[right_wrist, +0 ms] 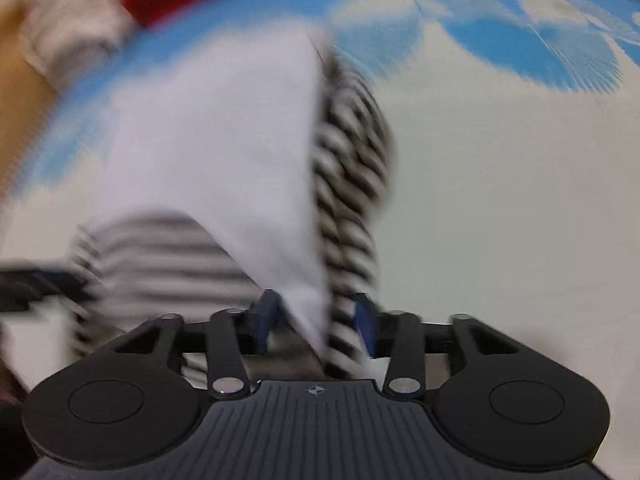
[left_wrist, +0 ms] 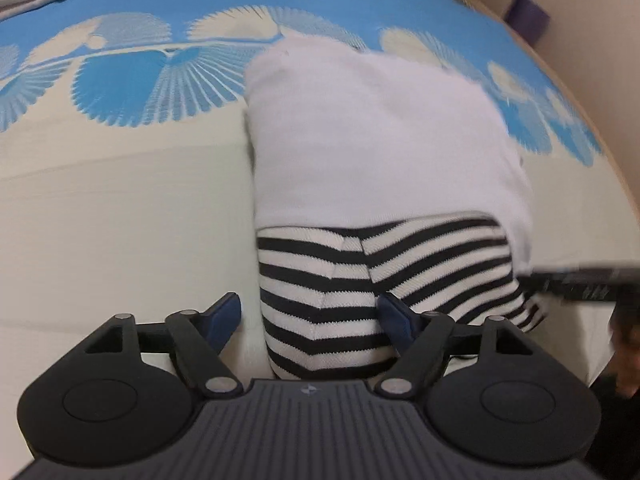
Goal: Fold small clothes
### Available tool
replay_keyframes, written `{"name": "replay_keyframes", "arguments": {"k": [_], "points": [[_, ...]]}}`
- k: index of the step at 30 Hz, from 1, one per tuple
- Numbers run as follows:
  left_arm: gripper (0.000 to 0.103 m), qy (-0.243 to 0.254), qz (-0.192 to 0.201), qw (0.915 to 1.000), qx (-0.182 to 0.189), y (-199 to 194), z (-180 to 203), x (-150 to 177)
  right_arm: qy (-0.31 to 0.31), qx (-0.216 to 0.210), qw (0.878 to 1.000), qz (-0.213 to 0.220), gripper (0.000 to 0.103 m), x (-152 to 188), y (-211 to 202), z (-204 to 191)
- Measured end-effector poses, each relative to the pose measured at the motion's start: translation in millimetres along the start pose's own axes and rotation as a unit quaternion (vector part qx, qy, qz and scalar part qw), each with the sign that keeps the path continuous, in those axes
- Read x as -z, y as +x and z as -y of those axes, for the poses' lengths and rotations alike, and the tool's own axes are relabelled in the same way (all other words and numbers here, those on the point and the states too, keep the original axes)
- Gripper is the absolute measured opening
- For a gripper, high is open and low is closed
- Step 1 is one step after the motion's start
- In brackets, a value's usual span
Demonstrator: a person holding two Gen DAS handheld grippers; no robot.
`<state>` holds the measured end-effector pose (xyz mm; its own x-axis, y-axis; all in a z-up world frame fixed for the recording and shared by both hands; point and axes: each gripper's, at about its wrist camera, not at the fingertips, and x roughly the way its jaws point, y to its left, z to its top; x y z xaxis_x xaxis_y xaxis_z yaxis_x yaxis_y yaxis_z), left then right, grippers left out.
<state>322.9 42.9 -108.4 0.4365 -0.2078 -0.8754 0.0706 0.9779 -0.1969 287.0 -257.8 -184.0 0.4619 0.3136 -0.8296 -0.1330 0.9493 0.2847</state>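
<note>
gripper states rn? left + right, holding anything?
Left gripper: jaws open, straddling the striped sleeve, not gripping it.
Right gripper: jaws apart around the garment's edge; blurred, no clear grip.

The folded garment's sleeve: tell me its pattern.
Black and white horizontal stripes on the sleeve; clearest in the left wrist view.

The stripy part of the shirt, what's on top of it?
A plain white panel of the same folded garment lies over the far end of the striped part. How far the stripes run beneath it is hidden. Everything rests on the blue-and-cream bedsheet.
</note>
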Motion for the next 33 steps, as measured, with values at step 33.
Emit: {"name": "replay_keyframes", "arguments": {"k": [33], "points": [[0.093,-0.009,0.129,0.9863,-0.102,-128.6,108.2,141.1,-0.053,0.05,0.972,0.225,0.082,147.2,-165.5,-83.9]]}}
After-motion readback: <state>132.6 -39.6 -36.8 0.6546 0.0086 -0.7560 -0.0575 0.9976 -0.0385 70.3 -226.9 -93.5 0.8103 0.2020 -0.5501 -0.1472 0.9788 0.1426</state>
